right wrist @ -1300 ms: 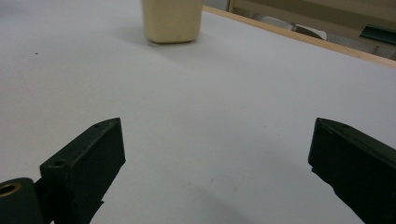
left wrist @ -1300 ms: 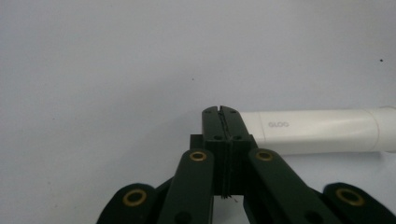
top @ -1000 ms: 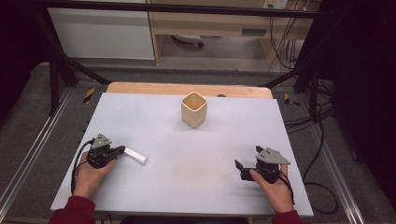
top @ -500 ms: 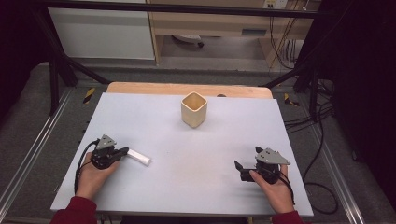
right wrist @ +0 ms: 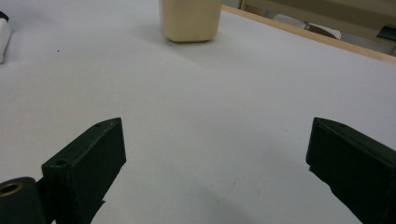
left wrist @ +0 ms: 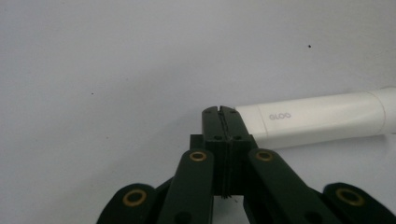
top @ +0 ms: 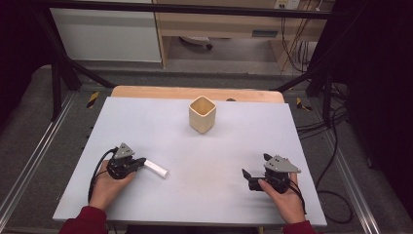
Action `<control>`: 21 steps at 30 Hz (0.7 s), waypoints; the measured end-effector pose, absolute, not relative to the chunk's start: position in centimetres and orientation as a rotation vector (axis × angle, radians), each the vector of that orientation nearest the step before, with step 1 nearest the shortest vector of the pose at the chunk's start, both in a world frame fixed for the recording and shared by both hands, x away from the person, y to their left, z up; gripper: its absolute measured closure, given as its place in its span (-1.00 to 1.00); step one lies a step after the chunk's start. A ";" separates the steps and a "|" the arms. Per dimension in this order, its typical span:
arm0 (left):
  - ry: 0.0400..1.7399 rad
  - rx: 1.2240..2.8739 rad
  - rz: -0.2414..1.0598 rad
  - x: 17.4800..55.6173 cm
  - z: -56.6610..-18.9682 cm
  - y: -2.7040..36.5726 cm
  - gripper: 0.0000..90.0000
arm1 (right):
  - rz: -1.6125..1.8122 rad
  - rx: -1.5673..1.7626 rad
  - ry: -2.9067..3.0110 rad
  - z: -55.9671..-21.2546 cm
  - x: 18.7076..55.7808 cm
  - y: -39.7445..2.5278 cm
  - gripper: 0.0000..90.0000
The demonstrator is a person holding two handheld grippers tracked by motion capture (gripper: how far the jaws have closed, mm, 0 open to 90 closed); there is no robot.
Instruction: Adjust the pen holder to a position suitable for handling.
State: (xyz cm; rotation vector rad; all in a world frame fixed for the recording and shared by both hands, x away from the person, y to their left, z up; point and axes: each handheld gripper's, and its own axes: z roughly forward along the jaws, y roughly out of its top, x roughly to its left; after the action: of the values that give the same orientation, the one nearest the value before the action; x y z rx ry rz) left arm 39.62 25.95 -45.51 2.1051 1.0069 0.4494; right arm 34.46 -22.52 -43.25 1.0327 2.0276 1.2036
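Tabletop, pale grey, takes up the middle of the high view, its near edge cut off by the frame's bottom. Toward the upper centre stands a cream square cup; the right gripper view crops its rim. At lower right the right gripper rests with its 2 jaws wide apart, nothing between them. At lower left the left gripper has jaws pressed together, tips just touching the end of a white tube, whose far end runs off the left gripper view's right edge.
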 end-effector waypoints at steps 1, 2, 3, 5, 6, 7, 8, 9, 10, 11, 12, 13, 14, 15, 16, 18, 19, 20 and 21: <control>1.006 2.104 0.445 39.6 -45.5 25.8 1.00 | 1.204 1.033 2.028 -43.2 34.5 -22.5 -0.89; 1.005 2.106 0.446 39.6 -45.5 25.7 1.00 | 1.205 1.035 2.029 -43.2 34.4 -22.5 -0.89; 1.001 2.109 0.443 39.6 -45.5 25.7 1.00 | 1.203 1.034 2.032 -43.2 34.4 -22.4 -0.89; 0.993 2.111 0.436 39.4 -45.5 25.2 1.00 | 1.204 1.029 2.043 -43.2 34.3 -22.3 -0.89; 0.993 2.111 0.436 39.4 -45.5 25.2 1.00 | 1.206 1.028 2.042 -43.2 34.2 -22.2 -0.89; 0.987 2.116 0.432 39.4 -45.5 25.0 1.00 | 1.207 1.026 2.045 -43.1 34.2 -22.1 -0.89; 0.983 2.120 0.431 39.3 -45.5 24.8 1.00 | 1.207 1.026 2.045 -43.1 34.2 -22.1 -0.89; 0.980 2.122 0.430 39.2 -45.5 24.6 1.00 | 1.213 1.028 2.050 -43.1 34.1 -21.7 -0.89; 0.975 2.124 0.426 39.2 -45.5 24.4 1.00 | 1.218 1.027 2.051 -43.0 34.1 -21.5 -0.89; 0.969 2.127 0.423 39.1 -45.5 24.2 1.00 | 1.218 1.027 2.051 -43.0 34.1 -21.5 -0.89; 0.964 2.132 0.422 39.0 -45.5 24.0 1.00 | 1.219 1.021 2.058 -43.0 34.0 -21.1 -0.89; 0.962 2.131 0.418 38.9 -45.5 23.8 1.00 | 1.220 1.015 2.062 -42.9 33.9 -20.8 -0.89; 0.959 2.134 0.415 38.9 -45.4 23.6 1.00 | 1.223 1.010 2.066 -42.9 33.9 -20.6 -0.89; 0.954 2.139 0.413 38.8 -45.4 23.4 1.00 | 1.221 1.007 2.071 -42.9 33.8 -20.4 -0.89; 0.949 2.140 0.409 38.7 -45.4 23.2 1.00 | 1.219 1.008 2.077 -42.9 33.7 -20.1 -0.89; 0.938 2.147 0.401 38.5 -45.4 22.6 1.00 | 1.211 1.005 2.087 -42.9 33.7 -19.9 -0.89; 0.926 2.150 0.399 38.3 -45.3 22.3 1.00 | 1.209 1.006 2.094 -43.0 33.6 -19.6 -0.89; 0.915 2.155 0.395 38.1 -45.3 21.8 1.00 | 1.213 1.008 2.103 -43.0 33.6 -19.4 -0.89; 0.902 2.163 0.392 37.9 -45.2 21.3 1.00 | 1.216 1.006 2.115 -43.0 33.5 -19.1 -0.89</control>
State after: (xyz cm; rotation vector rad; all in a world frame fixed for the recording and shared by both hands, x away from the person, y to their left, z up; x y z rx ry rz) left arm 37.94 21.28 -45.25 2.1627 0.9020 0.3921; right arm 33.53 -19.06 -43.01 1.0063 2.1149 1.2161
